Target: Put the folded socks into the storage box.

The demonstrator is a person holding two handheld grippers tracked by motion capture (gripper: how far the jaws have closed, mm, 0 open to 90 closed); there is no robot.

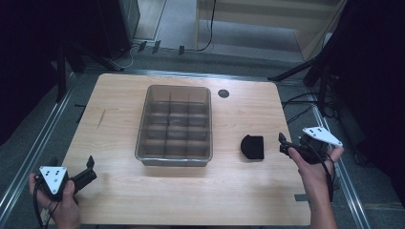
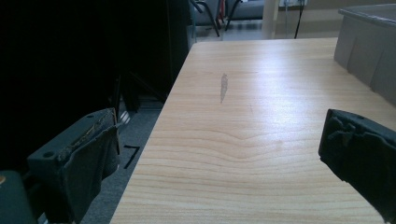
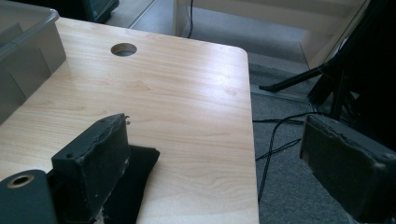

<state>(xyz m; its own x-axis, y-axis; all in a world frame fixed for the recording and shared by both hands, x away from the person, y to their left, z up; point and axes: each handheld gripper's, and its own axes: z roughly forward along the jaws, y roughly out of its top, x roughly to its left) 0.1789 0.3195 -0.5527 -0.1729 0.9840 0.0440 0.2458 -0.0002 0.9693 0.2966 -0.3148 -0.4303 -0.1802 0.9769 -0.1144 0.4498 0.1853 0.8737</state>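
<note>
A flat black cloth-like piece (image 1: pixel 252 147) with one rounded side lies on the wooden table (image 1: pixel 119 119), right of a clear grey compartment bin (image 1: pixel 174 124). My right gripper (image 1: pixel 282 144) is held just right of the piece, at the table's right edge, open and holding nothing. In the right gripper view my right gripper (image 3: pixel 217 130) has its jaws wide apart, and the black piece (image 3: pixel 137 179) lies under the left jaw. My left gripper (image 1: pixel 90 169) hovers at the front left corner, open and holding nothing. The left gripper view shows my left gripper (image 2: pixel 222 135) over bare wood.
The bin (image 2: pixel 369 51) has several divided cells that look empty. A round cable hole (image 1: pixel 223 93) sits behind the bin to its right. A dark streak (image 2: pixel 223 87) marks the table's left side. Stands and cables (image 3: pixel 280 140) crowd the floor to the right.
</note>
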